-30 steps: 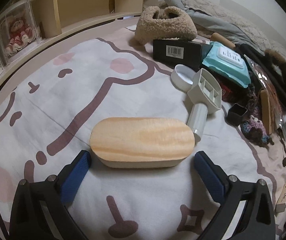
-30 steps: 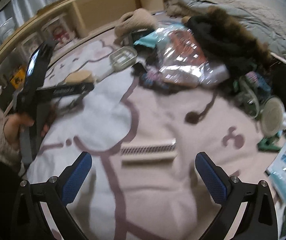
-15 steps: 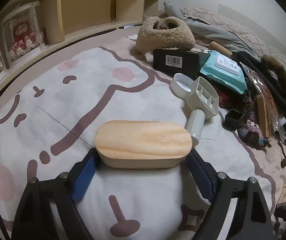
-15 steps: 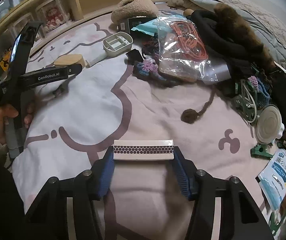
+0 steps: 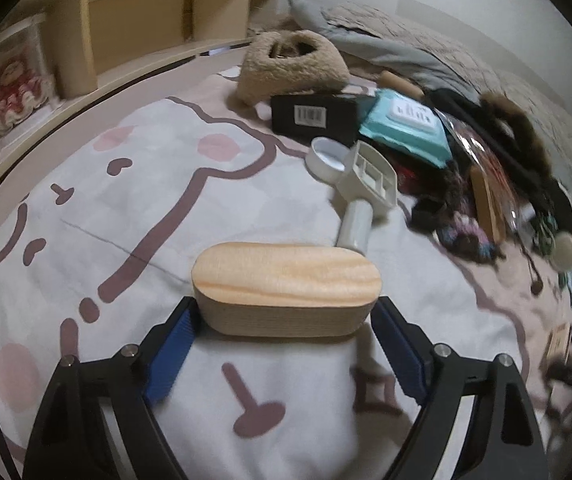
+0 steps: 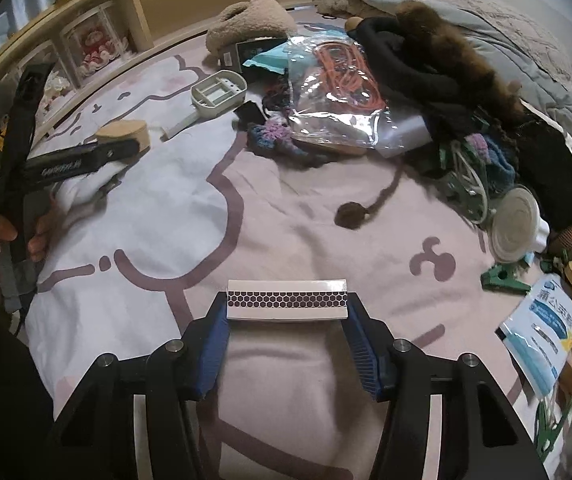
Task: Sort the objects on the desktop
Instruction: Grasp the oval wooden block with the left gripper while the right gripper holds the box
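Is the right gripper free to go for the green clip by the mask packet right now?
Probably not yet. The right gripper is shut on the white matchbox-like box, so it would need to drop that first. The blanket toward the green clip looks unobstructed.

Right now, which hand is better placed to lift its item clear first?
Probably the right. Its tongs pinch both ends of the small white box with the honeycomb strip, and bare blanket lies ahead. The left tongs span the wider oval wooden-lidded box, with a white scoop just behind.
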### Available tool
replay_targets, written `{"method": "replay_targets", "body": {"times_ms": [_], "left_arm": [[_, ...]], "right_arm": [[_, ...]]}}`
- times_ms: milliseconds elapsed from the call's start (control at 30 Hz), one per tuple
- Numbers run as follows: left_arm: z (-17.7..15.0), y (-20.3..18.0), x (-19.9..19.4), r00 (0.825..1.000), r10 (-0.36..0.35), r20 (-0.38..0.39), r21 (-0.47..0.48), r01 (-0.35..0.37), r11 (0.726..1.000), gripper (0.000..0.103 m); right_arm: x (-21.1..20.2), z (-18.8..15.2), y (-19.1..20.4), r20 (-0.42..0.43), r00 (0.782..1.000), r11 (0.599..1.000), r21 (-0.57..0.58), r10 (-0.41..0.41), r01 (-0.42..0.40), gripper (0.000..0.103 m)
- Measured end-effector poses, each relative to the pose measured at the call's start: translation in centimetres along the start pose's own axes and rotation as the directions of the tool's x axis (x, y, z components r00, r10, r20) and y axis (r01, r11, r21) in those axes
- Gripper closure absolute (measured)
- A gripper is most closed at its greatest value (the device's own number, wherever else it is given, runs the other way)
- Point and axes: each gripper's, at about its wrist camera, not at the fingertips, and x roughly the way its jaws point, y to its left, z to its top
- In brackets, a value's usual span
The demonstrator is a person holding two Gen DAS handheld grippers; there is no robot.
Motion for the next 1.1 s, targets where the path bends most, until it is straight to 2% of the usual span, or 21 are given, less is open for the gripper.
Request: {"method": "replay_targets", "body": {"times_ms": [100,167,233,367,467,600,800,867,1100], "left_arm": [[-0.6,-0.3,-0.3,0.999,-0.028,-0.032,0.072,0.031,0.997,0.016],[-1.0,-0.7,-0.4,0.999,-0.014,-0.049,0.134,0.021,0.991,0.016],[-1.4,-0.9,-0.5,0.999,0.002,-0.048,0.153,0.005,0.988,0.016],[-1.4,-1.1,-0.5,0.998,0.032,-0.045,0.135,-0.026,0.990,0.016],[-1.2,-1.2,-0.2,0.998,0.035,-0.058,0.125,-0.027,0.992,0.010],[-0.8,-1.3,0.2,0.996,0.054,-0.068,0.103,-0.047,0.994,0.010],[-0.1,-0.9,0.5,0.996,0.047,-0.080,0.039,-0.044,0.998,0.010],[-0.1,-0.9,0.4,0.996,0.045,-0.074,0.037,-0.043,0.998,0.013],[-0.1,-0.9,0.2,0.997,0.040,-0.062,0.051,-0.037,0.998,0.013]], "right_arm": [[-0.1,-0.2,0.0,-0.006,1.000,1.000,0.002,0.020,-0.020,0.047],[0.1,-0.4,0.1,-0.021,0.999,1.000,-0.004,0.027,-0.027,0.047],[0.3,-0.7,0.2,-0.032,0.999,1.000,-0.006,0.028,-0.028,0.047],[0.5,-0.7,0.0,-0.038,0.999,0.999,0.020,0.033,-0.033,0.047],[0.7,-0.6,-0.2,-0.040,0.998,0.999,0.039,0.040,-0.038,0.047],[0.8,-0.6,-0.2,-0.043,0.998,0.998,0.047,0.040,-0.038,0.047],[0.7,-0.5,-0.5,-0.041,0.998,0.996,0.077,0.057,-0.054,0.047],[0.6,-0.5,-0.5,-0.033,0.998,0.996,0.068,0.052,-0.050,0.047],[0.2,-0.4,-0.5,-0.008,0.999,0.998,0.055,0.042,-0.041,0.047]]}}
